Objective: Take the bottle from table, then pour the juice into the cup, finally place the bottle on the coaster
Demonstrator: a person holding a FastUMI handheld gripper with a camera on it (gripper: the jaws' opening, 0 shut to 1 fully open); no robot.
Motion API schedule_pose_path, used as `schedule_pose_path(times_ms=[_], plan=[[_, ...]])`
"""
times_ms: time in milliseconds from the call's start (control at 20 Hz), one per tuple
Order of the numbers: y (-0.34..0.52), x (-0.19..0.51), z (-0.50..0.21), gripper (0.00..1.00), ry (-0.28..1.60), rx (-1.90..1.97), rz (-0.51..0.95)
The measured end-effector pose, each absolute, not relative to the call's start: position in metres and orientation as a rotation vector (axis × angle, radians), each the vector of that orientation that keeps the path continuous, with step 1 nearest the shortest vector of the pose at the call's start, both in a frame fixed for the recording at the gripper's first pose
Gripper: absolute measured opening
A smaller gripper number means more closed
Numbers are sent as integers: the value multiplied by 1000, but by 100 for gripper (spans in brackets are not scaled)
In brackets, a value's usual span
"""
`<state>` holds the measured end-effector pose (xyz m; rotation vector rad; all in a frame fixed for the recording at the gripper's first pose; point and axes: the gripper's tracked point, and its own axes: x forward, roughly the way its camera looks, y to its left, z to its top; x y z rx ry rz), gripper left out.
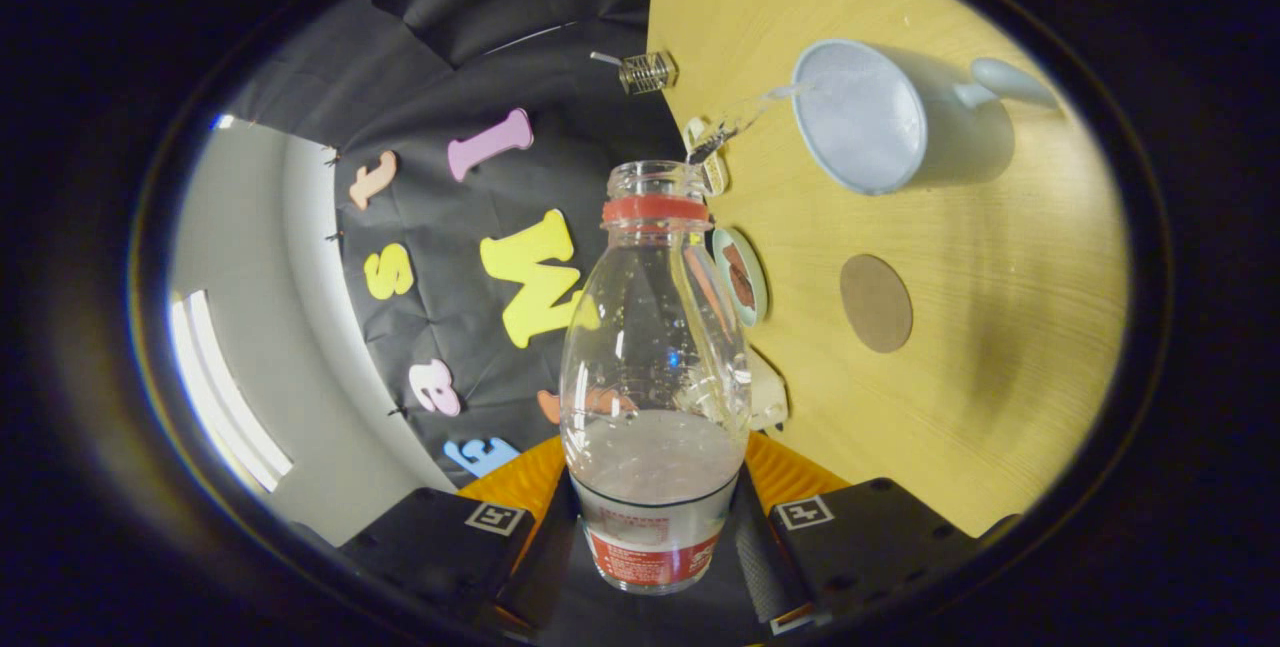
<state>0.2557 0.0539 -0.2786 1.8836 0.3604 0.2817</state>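
Fingers (655, 537) clamped on bottle (655, 367) base — bottle tipped sideways, liquid streaming from mouth into cup (870, 117) on table (1000, 307).

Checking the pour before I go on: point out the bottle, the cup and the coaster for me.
bottle (655, 347): gripper view, on its clear body, above where the fingers clamp its base.
cup (862, 117): gripper view, on its pale inner wall, where the stream lands.
coaster (876, 303): gripper view, centre of the brown disc on the table.

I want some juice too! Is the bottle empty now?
Not empty. The bottle, gripped in the claw, is tipped, liquid pooled inside, a stream leaving its mouth toward the cup.
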Motion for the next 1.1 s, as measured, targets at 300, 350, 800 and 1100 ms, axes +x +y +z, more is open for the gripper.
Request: schedule_pose_path(times_ms=[300,350,800,1100], plan=[[55,256,-275,76,342,1920,286],[56,255,-274,76,343,1919,292],[62,258,-258,76,350,1958,319],[53,259,-249,76,334,2028,323]])
